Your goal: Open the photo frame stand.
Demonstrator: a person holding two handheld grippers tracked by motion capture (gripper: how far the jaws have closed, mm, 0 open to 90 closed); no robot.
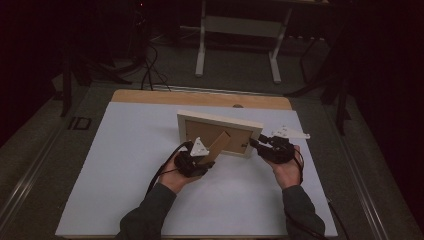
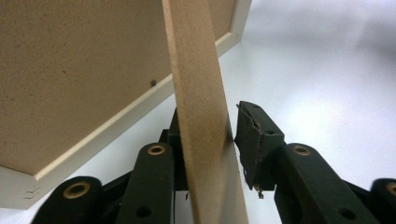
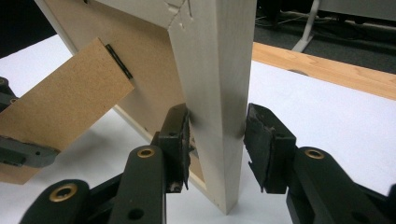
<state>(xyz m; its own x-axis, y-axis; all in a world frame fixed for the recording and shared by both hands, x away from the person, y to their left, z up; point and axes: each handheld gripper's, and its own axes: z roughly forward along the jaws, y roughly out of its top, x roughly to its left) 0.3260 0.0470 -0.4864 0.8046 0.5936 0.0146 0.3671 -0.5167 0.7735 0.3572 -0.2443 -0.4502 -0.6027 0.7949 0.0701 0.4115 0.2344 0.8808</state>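
Note:
A pale wooden picture frame [image 1: 220, 120] stands upright on the white table sheet [image 1: 130, 165] with its brown back panel [image 2: 70, 70] facing me. A brown fold-out stand leg [image 1: 218, 145] slants down from the back. My left gripper [image 1: 202, 162] is shut on that leg [image 2: 201, 116], which runs between its pads [image 2: 212, 126]. My right gripper [image 1: 257, 143] grips the frame's right side rail [image 3: 217, 70], a pad pressed on each face [image 3: 216, 128]. The right gripper view also has the leg [image 3: 60, 112] and a jaw of the left gripper [image 3: 18, 151] at its left.
A wooden tabletop strip [image 1: 200, 97] shows beyond the white sheet. Farther back, on the dark floor, stand a white desk frame [image 1: 237, 25] and some black cables [image 1: 150, 70]. Dark floor drops off at both sides of the table.

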